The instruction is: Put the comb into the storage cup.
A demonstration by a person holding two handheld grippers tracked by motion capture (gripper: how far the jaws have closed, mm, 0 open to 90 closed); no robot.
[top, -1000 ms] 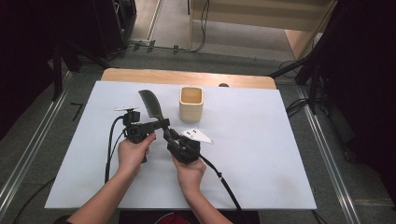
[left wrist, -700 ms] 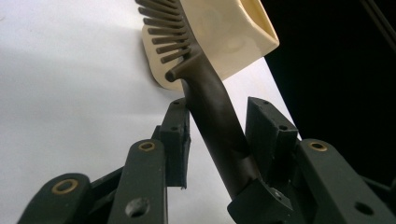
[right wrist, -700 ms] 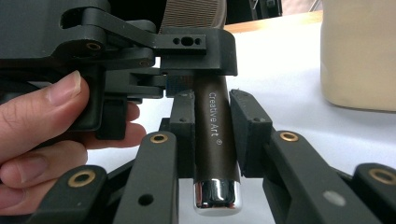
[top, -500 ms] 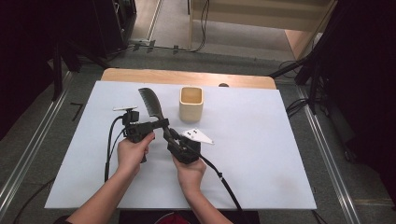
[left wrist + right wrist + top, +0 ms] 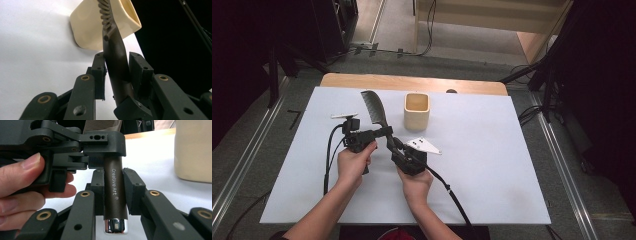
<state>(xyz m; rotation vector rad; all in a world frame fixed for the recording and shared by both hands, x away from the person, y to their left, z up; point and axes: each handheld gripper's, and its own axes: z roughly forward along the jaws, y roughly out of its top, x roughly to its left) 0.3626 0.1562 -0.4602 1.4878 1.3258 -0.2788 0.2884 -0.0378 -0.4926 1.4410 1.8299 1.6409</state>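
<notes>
Up at centre frame in the high view, the cream cup point(image 5: 417, 111) stands upright on the white table point(image 5: 492, 165), just right of the comb's toothed head and apart from it. A small white card point(image 5: 424, 145) lies flat beside the right gripper, and the wooden strip point(image 5: 412, 82) runs along the table's far edge. Nothing blocks the grippers; the cup is the nearest neighbour.

And here's the dark comb point(image 5: 378, 116), lifted off the table left of centre, its teeth angled toward the upper left and its handle down toward the middle. The right gripper point(image 5: 113, 185) has its pads clamped on the brown handle, chrome end cap poking out below the jaws. The left gripper point(image 5: 117, 67) comes in crosswise higher on the handle; its jaws have just been closing with the handle between them, and now sit against it on both sides.

Both hands point(image 5: 354, 162) are low in the frame, forearms rising from the bottom edge, close together, grippers meeting at the handle.
</notes>
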